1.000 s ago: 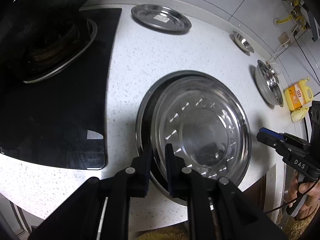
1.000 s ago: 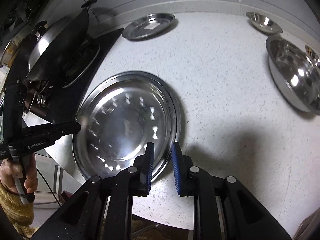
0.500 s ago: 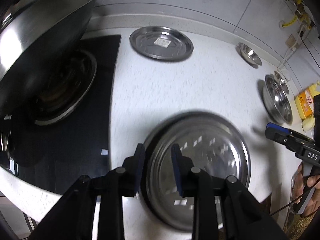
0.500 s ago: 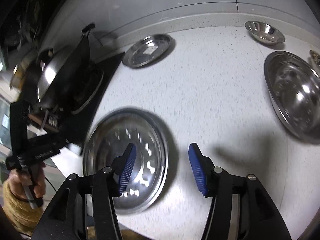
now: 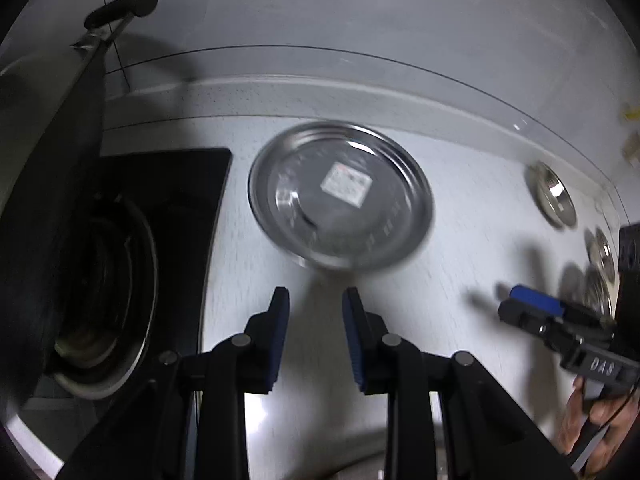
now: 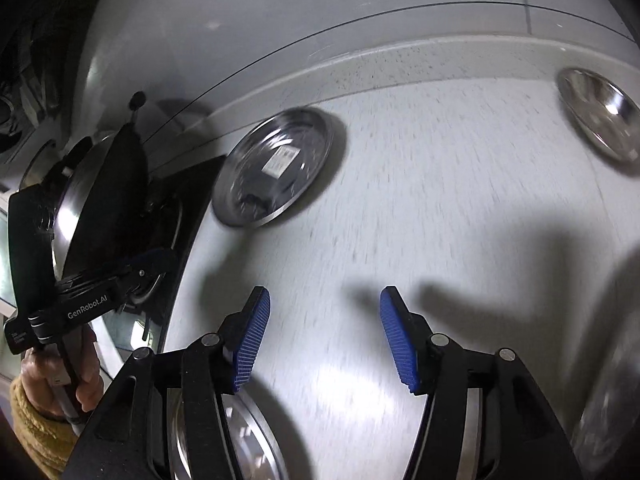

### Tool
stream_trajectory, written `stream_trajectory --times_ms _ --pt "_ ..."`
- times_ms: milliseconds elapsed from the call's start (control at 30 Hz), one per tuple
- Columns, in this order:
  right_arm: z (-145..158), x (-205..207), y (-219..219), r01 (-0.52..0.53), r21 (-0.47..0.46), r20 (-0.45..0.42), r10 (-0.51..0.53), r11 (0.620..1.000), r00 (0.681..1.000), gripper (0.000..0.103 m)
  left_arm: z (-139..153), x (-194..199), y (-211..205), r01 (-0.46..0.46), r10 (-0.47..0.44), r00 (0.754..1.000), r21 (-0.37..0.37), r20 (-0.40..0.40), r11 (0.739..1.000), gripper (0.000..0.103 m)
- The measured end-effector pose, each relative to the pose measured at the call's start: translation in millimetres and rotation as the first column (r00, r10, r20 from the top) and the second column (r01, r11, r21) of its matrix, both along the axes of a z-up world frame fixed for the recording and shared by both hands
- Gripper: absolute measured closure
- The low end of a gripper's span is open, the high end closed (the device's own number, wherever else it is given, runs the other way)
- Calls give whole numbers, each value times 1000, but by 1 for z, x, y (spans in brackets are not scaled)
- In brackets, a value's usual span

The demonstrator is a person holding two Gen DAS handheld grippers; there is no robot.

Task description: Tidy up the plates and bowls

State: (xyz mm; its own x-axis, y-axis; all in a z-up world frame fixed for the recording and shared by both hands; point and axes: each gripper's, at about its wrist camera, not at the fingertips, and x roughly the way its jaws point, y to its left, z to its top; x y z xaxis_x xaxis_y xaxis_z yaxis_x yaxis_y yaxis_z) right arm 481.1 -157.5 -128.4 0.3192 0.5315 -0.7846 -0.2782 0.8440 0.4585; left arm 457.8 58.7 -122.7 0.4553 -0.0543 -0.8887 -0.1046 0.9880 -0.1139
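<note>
Both pairs of tongs are empty now. The left tongs (image 5: pixel 314 304) stand narrowly apart, the right tongs (image 6: pixel 324 304) wider, and each has just been opening, with only bare counter (image 5: pixel 480 208) between the pads. Under the right tongs, at the near edge, the rim of the big plates (image 6: pixel 244 432) shows; they lie flat on the counter, apparently already put together.

Ahead of the left tongs, near the back wall and just beside the black stove (image 5: pixel 168 184), lies the plate with a sticker (image 5: pixel 340 196). In my judgement this is the next piece to fetch. To do it well, the left tongs should come low to the near rim, open enough to pass over the edge, and close only when one pad is under the rim. The steel is smooth, so a shallow bite may slip.

Farther right a small bowl (image 5: pixel 554 196) waits by the wall, well apart from the plate.
</note>
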Motion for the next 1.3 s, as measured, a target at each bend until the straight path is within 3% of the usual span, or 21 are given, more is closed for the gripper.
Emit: stream_trajectory --times_ms 367,667,767,833,1033,1300 --pt "-24 69 29 -4 11 -30 4 1000 1000 51 -31 62 36 -104 104 994 2 -36 995 77" --pt "-27 88 35 -5 43 -24 7 999 1000 51 -44 85 46 -119 119 992 2 -47 993 77" --pt "-28 89 41 -24 35 -12 25 999 1000 55 -46 89 51 -127 126 991 -16 -50 992 77" --pt "-29 90 45 -38 28 -10 38 999 999 62 -49 93 54 -129 128 990 -22 -51 991 77" --pt "-28 96 58 -47 -5 7 47 999 999 63 -57 100 64 -139 137 989 -47 -57 989 77" --pt "-25 111 80 -112 -123 18 115 986 993 65 -60 90 76 -150 146 988 -82 -53 985 77"
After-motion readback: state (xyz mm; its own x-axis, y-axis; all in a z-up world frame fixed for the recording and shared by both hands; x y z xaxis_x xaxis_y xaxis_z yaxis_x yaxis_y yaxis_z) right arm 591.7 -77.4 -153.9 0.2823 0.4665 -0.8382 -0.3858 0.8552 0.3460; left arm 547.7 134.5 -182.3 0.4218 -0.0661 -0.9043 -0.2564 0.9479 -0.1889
